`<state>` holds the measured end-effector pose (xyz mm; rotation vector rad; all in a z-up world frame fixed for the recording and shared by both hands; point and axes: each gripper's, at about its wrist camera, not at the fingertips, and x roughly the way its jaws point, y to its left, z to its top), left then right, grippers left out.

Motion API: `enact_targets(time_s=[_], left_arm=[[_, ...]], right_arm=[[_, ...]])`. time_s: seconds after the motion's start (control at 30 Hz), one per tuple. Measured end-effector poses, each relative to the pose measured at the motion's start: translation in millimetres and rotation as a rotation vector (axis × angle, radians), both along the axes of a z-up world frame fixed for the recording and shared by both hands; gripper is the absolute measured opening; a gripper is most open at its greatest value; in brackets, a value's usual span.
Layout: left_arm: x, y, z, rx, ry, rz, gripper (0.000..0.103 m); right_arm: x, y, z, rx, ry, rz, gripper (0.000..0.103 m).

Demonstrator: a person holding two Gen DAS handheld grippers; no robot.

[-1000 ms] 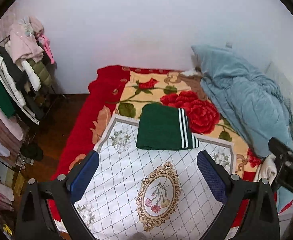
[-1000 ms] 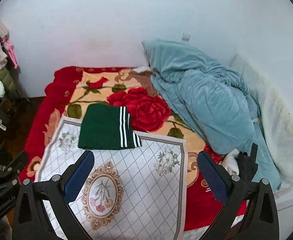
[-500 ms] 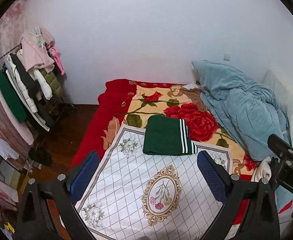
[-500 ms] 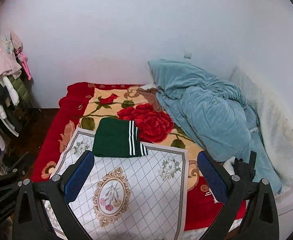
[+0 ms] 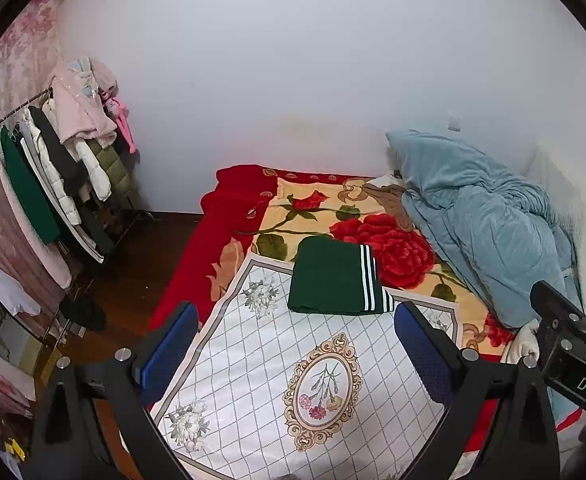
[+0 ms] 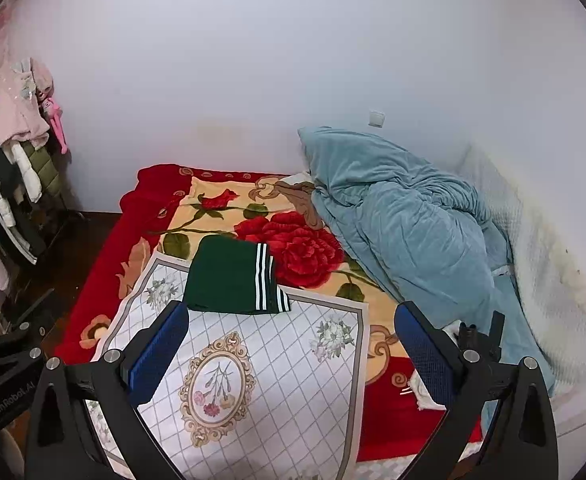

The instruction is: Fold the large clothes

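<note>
A folded dark green garment point(image 5: 335, 282) with white stripes lay flat on a white floral mat point(image 5: 293, 380), at the mat's far edge, overlapping onto the red rose blanket point(image 5: 389, 240). Both the left gripper point(image 5: 297, 352) and the right gripper point(image 6: 293, 354) hung above the mat's near end, jaws spread wide and holding nothing. A rumpled pale blue duvet point(image 6: 409, 232) lay right of the mat. A rack of hanging clothes point(image 5: 61, 168) stood well left of it.

folded green garment point(image 5: 335, 282) x1 | white quilted mat point(image 5: 289, 380) x1 | rose blanket point(image 5: 377, 236) x1 | blue duvet point(image 5: 481, 224) x1 | clothes rack point(image 5: 49, 184) x1
</note>
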<state>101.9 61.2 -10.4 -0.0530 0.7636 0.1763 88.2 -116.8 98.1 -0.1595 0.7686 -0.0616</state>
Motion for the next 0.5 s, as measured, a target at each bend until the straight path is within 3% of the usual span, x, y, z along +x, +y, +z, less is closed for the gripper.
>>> enact_targets(time_s=[0.5], left_arm=[[-7.2,1.0,7.6,0.007,-0.010,0.005,0.100]], right_arm=[[2.6,-0.2,1.5,0.013,0.000,0.026,0.103]])
